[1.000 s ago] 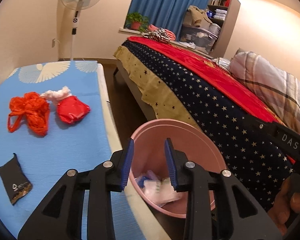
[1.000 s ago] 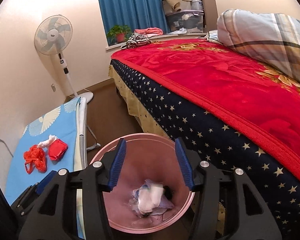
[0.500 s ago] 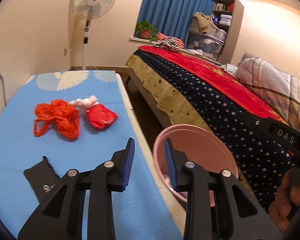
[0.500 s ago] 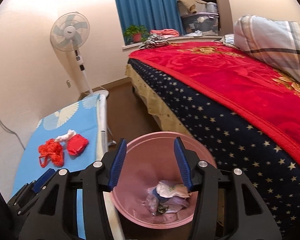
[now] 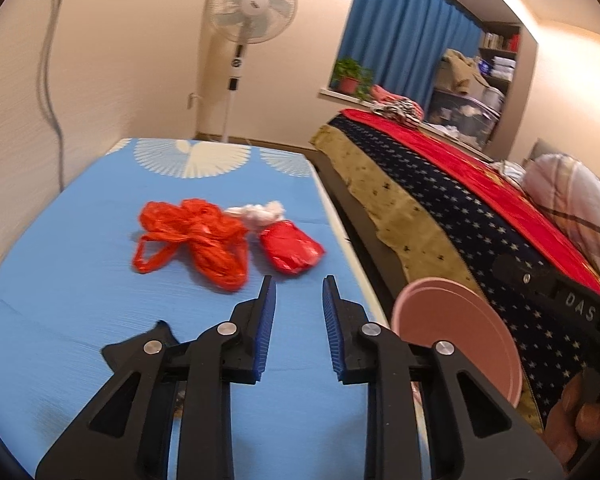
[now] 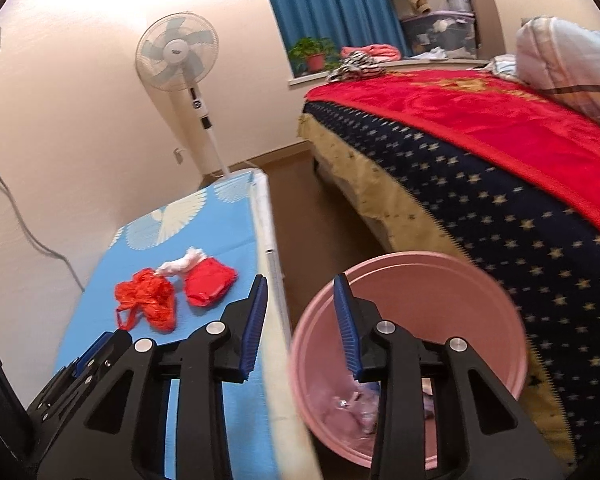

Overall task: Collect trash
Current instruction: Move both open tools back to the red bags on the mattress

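both grippers, left (image 5: 299, 300) and right (image 6: 300, 300), are swinging from the bin (image 6: 416, 276) toward the bags (image 5: 196, 240) on the bench (image 5: 60, 280), empty jaws narrowing.

My left tongs' arms hide most of the black pouch (image 5: 140, 350); the pink bin's (image 6: 412, 280) trash (image 6: 352, 408) at six o'clock is blurred.

Orange bag (image 5: 196, 240), red wrapper (image 5: 292, 248) on blue mat (image 5: 60, 280) — pink bin (image 6: 412, 320), star-print navy bedspread (image 6: 520, 232).

Trash (image 5: 228, 236) lies on the mat (image 5: 80, 272), bin (image 6: 412, 320) beside.
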A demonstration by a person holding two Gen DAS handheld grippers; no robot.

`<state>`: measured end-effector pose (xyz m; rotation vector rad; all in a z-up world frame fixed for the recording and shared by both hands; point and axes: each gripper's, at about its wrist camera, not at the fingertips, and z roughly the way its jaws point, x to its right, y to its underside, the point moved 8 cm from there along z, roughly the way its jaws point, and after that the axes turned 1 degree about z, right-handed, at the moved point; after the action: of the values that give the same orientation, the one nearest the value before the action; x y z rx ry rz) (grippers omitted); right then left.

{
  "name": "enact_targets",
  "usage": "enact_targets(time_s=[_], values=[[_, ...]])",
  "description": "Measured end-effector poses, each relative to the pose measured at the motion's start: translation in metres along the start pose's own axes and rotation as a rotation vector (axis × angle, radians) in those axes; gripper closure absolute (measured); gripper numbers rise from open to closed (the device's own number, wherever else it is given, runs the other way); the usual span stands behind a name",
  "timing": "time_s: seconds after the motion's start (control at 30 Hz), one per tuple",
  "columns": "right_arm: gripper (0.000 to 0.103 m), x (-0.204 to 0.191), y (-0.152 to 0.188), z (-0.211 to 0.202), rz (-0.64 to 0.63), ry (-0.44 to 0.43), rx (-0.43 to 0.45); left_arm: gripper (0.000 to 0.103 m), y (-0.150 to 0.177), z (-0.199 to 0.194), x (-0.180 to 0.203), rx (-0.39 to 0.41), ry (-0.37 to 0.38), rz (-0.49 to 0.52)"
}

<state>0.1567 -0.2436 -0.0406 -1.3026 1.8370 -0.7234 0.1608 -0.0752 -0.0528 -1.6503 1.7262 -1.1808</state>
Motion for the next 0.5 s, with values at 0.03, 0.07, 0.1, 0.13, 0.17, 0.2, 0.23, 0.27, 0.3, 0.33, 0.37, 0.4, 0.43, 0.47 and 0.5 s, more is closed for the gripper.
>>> enact_targets(time_s=[0.03,0.07,0.1,0.13,0.17,0.2,0.23,0.27,0.3,0.33,0.37,0.4,0.43,0.47,0.5], values=[[0.069,-0.005,0.002,0.005,-0.006,-0.010,-0.006,0.079,0.000,0.003,-0.005,-0.001,-0.010,-0.010],[0.069,-0.009,0.004,0.009,-0.011,-0.021,-0.013,0.079,0.000,0.006,-0.010,-0.004,-0.020,-0.020],[0.069,-0.013,0.006,0.014,-0.016,-0.030,-0.020,0.079,0.001,0.008,-0.013,-0.006,-0.027,-0.025],[0.069,-0.016,0.008,0.018,-0.020,-0.040,-0.027,0.079,0.001,0.011,-0.018,-0.009,-0.039,-0.032],[0.069,-0.018,0.009,0.021,-0.024,-0.047,-0.033,0.079,0.002,0.014,-0.022,-0.012,-0.048,-0.037],[0.069,-0.020,0.011,0.025,-0.031,-0.052,-0.039,0.079,0.002,0.017,-0.027,-0.017,-0.059,-0.046],[0.069,-0.022,0.013,0.029,-0.036,-0.057,-0.044,0.079,0.002,0.021,-0.032,-0.021,-0.071,-0.056],[0.069,-0.024,0.014,0.033,-0.036,-0.062,-0.050,0.079,0.003,0.024,-0.037,-0.025,-0.080,-0.065],[0.069,-0.024,0.015,0.036,-0.035,-0.065,-0.053,0.079,0.003,0.027,-0.042,-0.029,-0.089,-0.075],[0.069,-0.025,0.016,0.040,-0.035,-0.071,-0.058,0.079,0.003,0.030,-0.046,-0.035,-0.098,-0.084],[0.069,-0.026,0.018,0.044,-0.036,-0.076,-0.065,0.079,0.003,0.033,-0.050,-0.040,-0.106,-0.091],[0.069,-0.028,0.020,0.048,-0.037,-0.080,-0.071,0.079,0.003,0.036,-0.054,-0.045,-0.115,-0.099],[0.069,-0.029,0.021,0.052,-0.036,-0.085,-0.077,0.079,0.003,0.040,-0.058,-0.049,-0.121,-0.108],[0.069,-0.031,0.024,0.057,-0.036,-0.091,-0.087,0.079,0.003,0.043,-0.061,-0.055,-0.125,-0.115],[0.069,-0.032,0.025,0.060,-0.038,-0.096,-0.092,0.079,0.003,0.046,-0.063,-0.059,-0.126,-0.120]])
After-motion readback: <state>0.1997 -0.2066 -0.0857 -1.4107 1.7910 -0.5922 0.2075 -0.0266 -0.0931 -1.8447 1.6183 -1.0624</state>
